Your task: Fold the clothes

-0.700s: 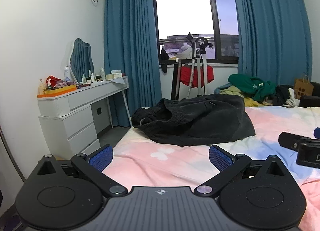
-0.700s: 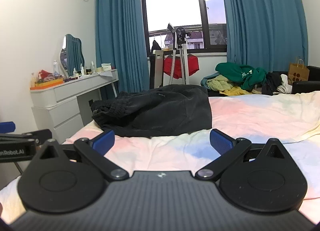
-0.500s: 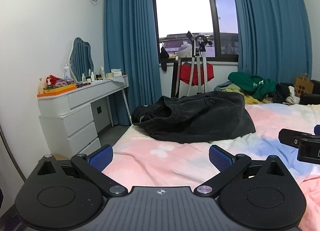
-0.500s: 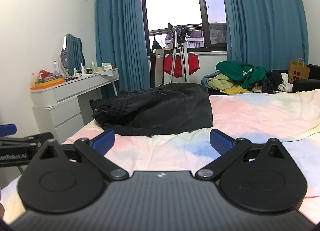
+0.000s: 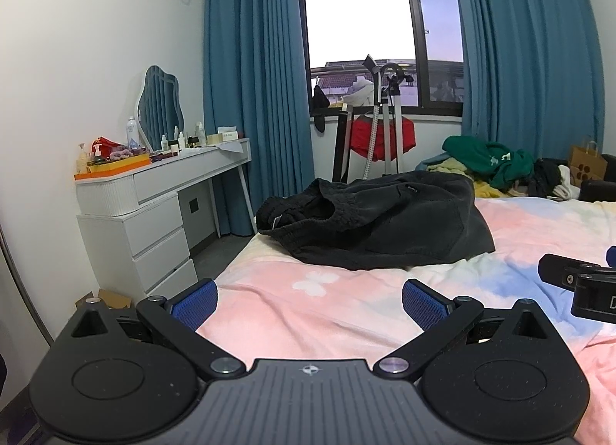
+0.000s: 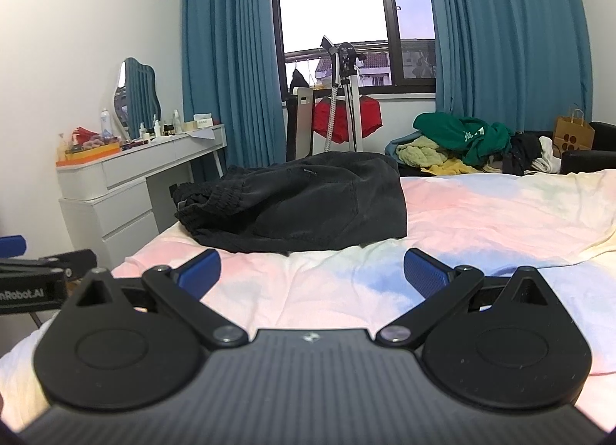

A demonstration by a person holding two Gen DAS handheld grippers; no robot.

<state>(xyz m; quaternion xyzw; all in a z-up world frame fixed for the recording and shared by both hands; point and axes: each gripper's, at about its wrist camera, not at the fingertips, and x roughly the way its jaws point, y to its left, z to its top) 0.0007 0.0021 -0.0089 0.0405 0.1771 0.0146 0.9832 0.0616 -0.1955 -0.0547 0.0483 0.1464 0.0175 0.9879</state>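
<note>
Two hand-held grippers hover low over a bed [image 5: 346,314] spread with a pastel pink, blue and cream sheet. The left gripper [image 5: 310,300] has its blue-padded fingers spread wide with nothing between them; the right gripper [image 6: 312,271] is likewise released and empty, its pads just above the sheet. Ahead of both claws, well apart from the fingertips, lies a crumpled black garment [image 5: 381,221], its ribbed elastic waistband gaping toward the left and its bulk slumped to the right; from the right claw it sits ahead and slightly left [image 6: 296,206]. The right gripper's tip shows at the right edge of the left camera's view [image 5: 577,283], and the left gripper's at the left edge of the right camera's view [image 6: 42,275]. Beyond the garment, to the claws' far right, a heap of green, yellow and dark clothes [image 6: 462,144] is piled past the bed. A white dressing table [image 5: 161,194] stands to the left, with blue curtains [image 5: 250,71] flanking the window [image 5: 369,29].
</note>
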